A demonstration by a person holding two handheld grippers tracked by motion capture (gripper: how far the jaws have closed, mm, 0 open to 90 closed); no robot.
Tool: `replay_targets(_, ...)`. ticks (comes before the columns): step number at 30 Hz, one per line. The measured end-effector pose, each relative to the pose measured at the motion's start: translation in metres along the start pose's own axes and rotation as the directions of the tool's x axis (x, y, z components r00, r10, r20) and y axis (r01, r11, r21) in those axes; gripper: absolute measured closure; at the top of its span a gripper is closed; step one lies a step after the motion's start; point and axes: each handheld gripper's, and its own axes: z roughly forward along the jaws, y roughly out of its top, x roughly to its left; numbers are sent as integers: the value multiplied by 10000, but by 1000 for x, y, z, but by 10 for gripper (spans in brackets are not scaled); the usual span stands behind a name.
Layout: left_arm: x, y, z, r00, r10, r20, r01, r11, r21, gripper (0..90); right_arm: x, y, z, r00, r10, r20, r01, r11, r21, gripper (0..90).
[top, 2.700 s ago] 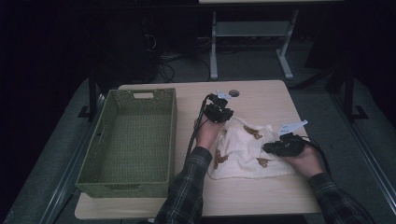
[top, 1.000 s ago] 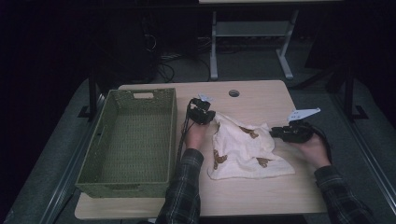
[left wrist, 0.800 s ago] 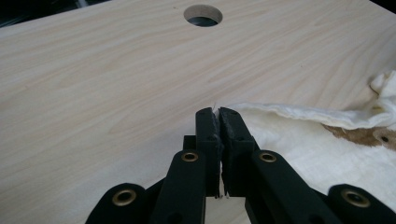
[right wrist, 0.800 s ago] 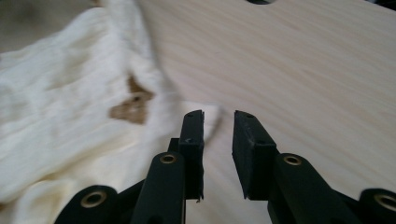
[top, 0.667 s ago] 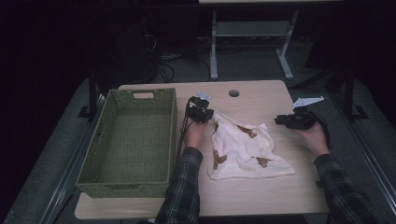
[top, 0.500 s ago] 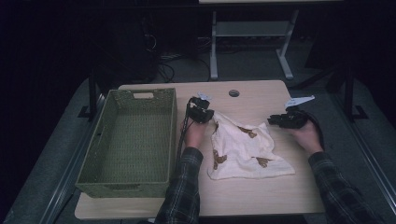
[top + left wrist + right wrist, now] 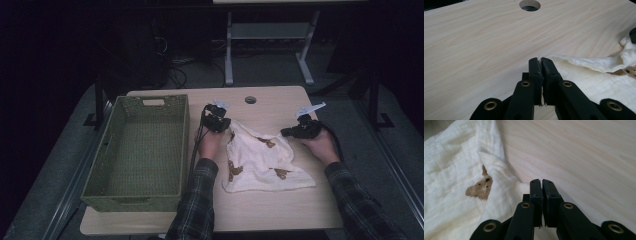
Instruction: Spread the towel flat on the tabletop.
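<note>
On the pale wooden table (image 7: 260, 210) in the high view, a cream cloth (image 7: 262, 160) with brown bear prints is lying spread, just right of a green woven basket (image 7: 137, 155). The left gripper (image 7: 216, 120) is sitting at the cloth's far left corner, the right gripper (image 7: 298, 132) at its far right corner

Along the left gripper view, the jaws are pressing together, pinching the cloth's (image 7: 594, 75) edge at their tips

Along the right gripper view, the jaws have just been closing and are now standing together, with the cloth's (image 7: 456, 195) corner reaching their base; whether fabric is caught between them I cannot tell
</note>
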Motion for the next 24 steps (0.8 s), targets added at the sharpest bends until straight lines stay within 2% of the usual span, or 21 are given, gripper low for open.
replay_targets(4,-1,1,-2,10000,58,-15,-58,10000,3,866,0,4,-18,9986,-35,531,65,9984,-553,880)
replay_targets(7,-2,1,-3,9999,103,30,-103,9999,-34,866,-2,9,-37,9960,-29,891,98,9969,-778,880)
replay_targets(8,-3,2,-3,9999,98,45,-97,9999,-50,866,-2,11,-42,9942,-124,1066,221,9957,-904,880)
replay_targets(11,-5,3,-3,9999,123,89,-122,9999,-114,866,6,19,-52,9938,-123,1106,245,9936,-1099,879)
replay_targets(14,-7,3,-3,9998,174,131,-173,9998,-125,866,26,25,-48,9956,-578,742,665,9903,-1218,879)
replay_targets(18,-8,3,-4,9996,221,161,-219,9997,-97,866,58,26,-28,9938,-1092,-208,1058,9867,-1237,879)
replay_targets(21,-7,3,-4,9996,209,164,-208,9998,-68,867,79,24,-13,9811,-1653,-1003,1530,9810,-1197,863)
replay_targets(22,-6,3,-4,9996,213,174,-212,9998,-68,866,84,24,-10,9747,-1833,-1276,1673,9778,-1265,823)
replay_targets(24,-5,2,-5,9996,211,167,-210,9998,-41,867,87,25,-10,9710,-1904,-1442,1689,9743,-1491,791)
